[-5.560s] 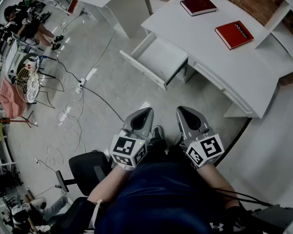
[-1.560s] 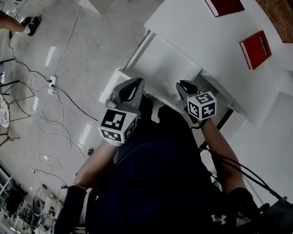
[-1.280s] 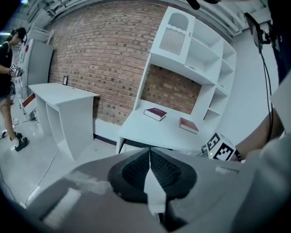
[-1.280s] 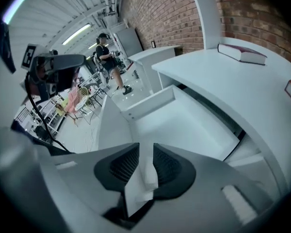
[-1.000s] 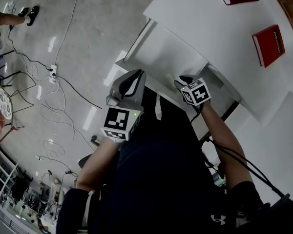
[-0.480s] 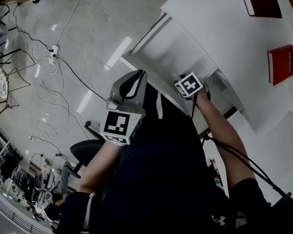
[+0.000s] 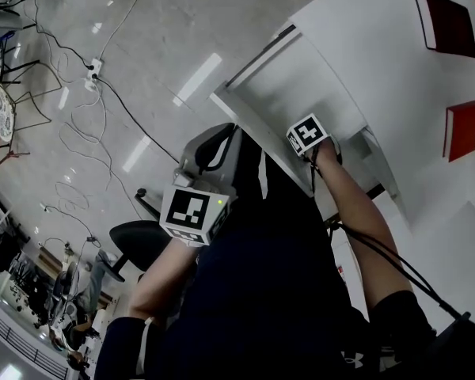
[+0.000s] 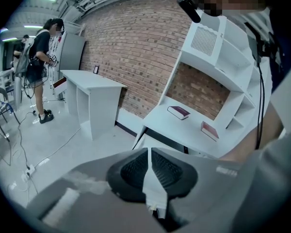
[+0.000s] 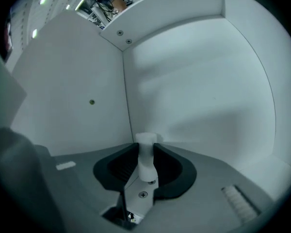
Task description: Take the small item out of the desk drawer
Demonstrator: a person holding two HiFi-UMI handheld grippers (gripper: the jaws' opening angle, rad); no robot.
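Over the desk, head view: right gripper (image 7: 307, 137) reaches down into the open white drawer (image 7: 301, 85), its marker cube on top hiding the jaws and the small item. Left gripper (image 7: 220, 137) is held back near the person's body, just outside the drawer's front edge, clear of it. White desk top (image 7: 364, 38) carries a dark red book (image 7: 445, 24) and a brighter red book (image 7: 465, 129), both well apart from the drawer. Floor (image 7: 182, 22) to the left is open; cables (image 7: 119, 105) and a black chair (image 7: 138, 244) sit away from the drawer.

Left gripper view: left gripper (image 8: 149, 165) has its jaws pressed together, nothing between them. Ahead: the desk with a shelf unit (image 8: 218, 57), both books on top, a brick wall (image 8: 136, 47), a separate white table (image 8: 89, 89), and a person (image 8: 39, 57) standing far off at left.

Right gripper view: right gripper (image 9: 146, 155) pinches the small white item (image 9: 145, 152), a short smooth peg with a wider cap-like top, upright between the dark pads. It sits inside the drawer close to the inner corner (image 9: 126, 96) where two white walls meet. Cannot tell if it touches the drawer bottom. Walls stand close on the left and behind; the right side has more room.
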